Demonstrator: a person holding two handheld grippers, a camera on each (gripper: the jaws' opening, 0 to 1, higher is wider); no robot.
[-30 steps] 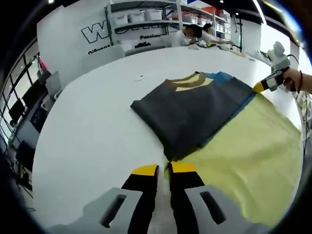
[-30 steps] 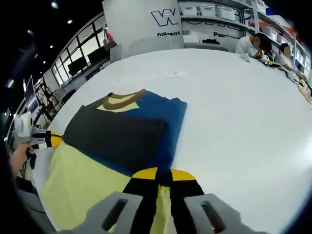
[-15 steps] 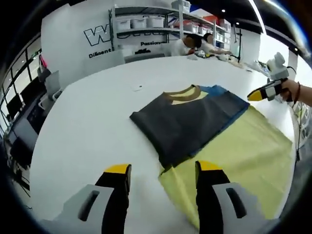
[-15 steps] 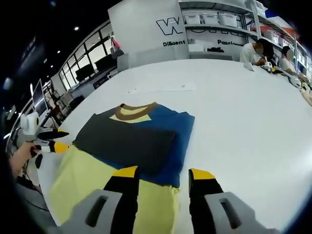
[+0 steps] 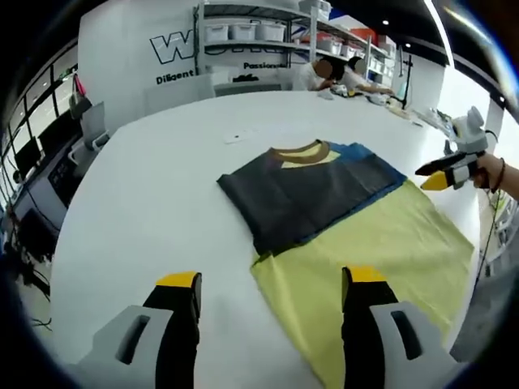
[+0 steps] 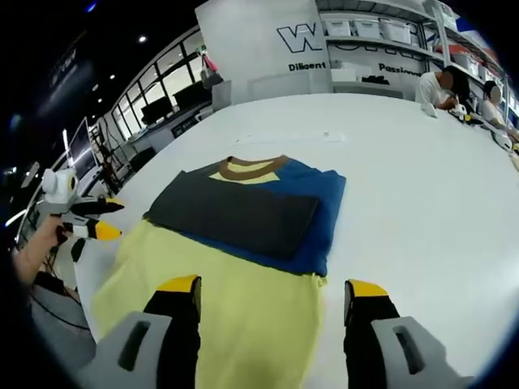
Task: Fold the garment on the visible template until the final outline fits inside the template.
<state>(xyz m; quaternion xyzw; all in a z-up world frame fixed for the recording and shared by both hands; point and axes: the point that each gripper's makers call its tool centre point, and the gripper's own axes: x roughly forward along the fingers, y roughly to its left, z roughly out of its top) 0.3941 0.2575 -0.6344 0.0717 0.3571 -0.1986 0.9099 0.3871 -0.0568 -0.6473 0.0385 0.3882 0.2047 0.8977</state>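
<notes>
The garment [image 5: 304,190] lies flat on the white table [image 5: 146,211], its dark grey and blue upper part folded, with a brown collar at the far end. A pale yellow panel [image 5: 365,259] runs from it toward me. My left gripper [image 5: 272,279] is open just off the yellow panel's near corner, with nothing between its jaws. In the right gripper view the same garment [image 6: 251,215] and yellow panel [image 6: 235,300] lie ahead, and my right gripper [image 6: 272,285] is open above the yellow edge. The other gripper appears in each view, right [image 5: 438,174] and left [image 6: 97,219], both open.
People work at the table's far end [image 5: 324,73], in front of shelves with white boxes [image 5: 243,32]. A small scrap [image 5: 235,136] lies on the table beyond the collar. Chairs and monitors [image 5: 32,162] stand past the left edge. A hand [image 5: 491,166] holds the right gripper.
A second ago both grippers were shut at the yellow panel's near edge. Both have opened and drawn back from the cloth, which now lies flat.
</notes>
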